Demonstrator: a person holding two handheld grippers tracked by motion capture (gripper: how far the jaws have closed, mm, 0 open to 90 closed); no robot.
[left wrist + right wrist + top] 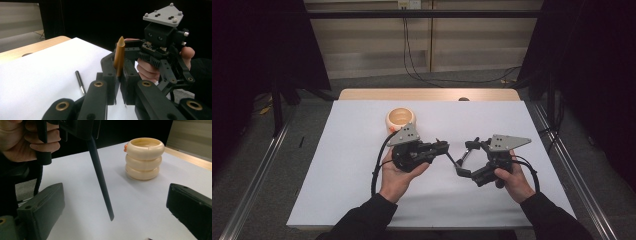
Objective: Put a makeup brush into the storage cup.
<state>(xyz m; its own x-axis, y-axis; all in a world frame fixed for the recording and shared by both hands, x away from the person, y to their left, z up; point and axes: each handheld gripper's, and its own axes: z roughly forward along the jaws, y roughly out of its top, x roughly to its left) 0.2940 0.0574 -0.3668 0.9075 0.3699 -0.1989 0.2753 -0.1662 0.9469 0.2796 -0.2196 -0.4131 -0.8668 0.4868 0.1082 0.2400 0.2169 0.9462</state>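
The left tool (442, 146) is clenched on a dark stick (100, 170) over the middle of the bench (362, 190). The right tool (466, 159) is released wide. Slide it around the stick, then squeeze gently.

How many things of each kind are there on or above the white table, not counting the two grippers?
Cream ringed cup: 1
Thin dark pens: 2, the held pen in the left gripper, the lying pen
Total: 3
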